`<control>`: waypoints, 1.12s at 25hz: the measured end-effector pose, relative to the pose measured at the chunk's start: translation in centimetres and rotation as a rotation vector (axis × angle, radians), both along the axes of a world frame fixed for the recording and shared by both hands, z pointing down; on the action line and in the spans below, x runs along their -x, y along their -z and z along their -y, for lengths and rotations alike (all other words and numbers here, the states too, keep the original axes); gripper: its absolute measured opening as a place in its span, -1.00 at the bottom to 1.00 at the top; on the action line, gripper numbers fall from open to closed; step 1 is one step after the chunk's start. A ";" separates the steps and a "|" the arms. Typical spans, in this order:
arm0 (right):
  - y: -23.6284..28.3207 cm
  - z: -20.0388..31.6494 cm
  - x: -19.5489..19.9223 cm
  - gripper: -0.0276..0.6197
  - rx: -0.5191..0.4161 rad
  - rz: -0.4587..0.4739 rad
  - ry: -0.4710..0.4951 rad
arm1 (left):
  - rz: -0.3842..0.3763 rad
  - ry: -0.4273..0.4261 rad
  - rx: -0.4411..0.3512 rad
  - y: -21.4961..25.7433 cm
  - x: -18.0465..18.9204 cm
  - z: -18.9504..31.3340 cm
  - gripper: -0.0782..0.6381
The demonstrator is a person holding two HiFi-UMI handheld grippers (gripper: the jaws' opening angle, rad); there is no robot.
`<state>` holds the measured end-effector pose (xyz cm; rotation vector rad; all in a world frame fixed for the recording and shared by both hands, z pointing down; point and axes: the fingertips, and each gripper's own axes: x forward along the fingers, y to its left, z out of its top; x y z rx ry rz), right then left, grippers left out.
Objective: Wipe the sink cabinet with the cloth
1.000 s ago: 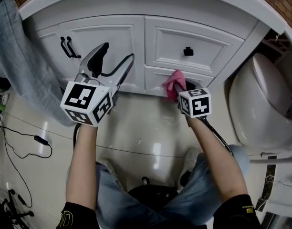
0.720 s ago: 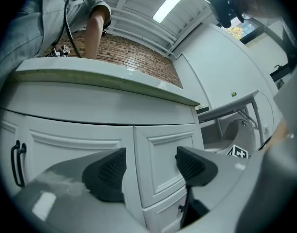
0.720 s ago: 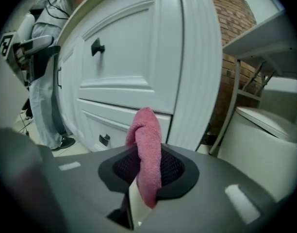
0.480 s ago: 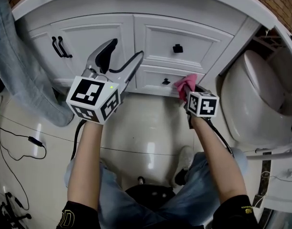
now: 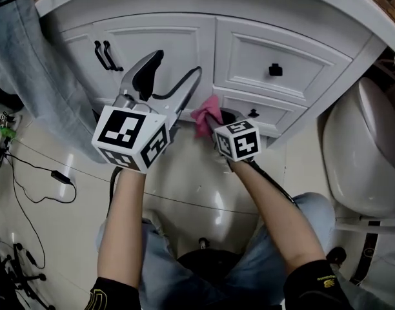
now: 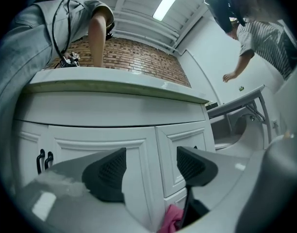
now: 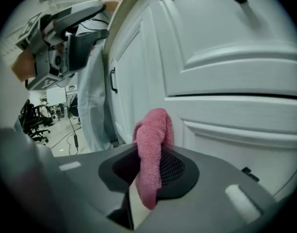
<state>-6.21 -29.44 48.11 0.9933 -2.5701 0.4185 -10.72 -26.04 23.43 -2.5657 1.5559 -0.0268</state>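
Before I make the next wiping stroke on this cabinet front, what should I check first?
1. Cloth gripped by the right claw: ok, pinched between shut jaws.
2. Cloth touching the cabinet: cannot tell; its tip lies close to the front.
3. Left claw out of the way: ok, open, empty, off the cabinet.
4. Rightward path free: not ok, the lower drawer knob sits just right of the cloth.

Even overhead lighting, floor glare, fisheye-warped dark edges.
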 end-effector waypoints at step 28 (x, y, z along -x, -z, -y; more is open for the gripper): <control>-6.3 -1.8 -8.1 -0.68 0.174 -0.057 -0.132 | -0.067 -0.035 0.014 -0.3 -1.8 1.0 0.14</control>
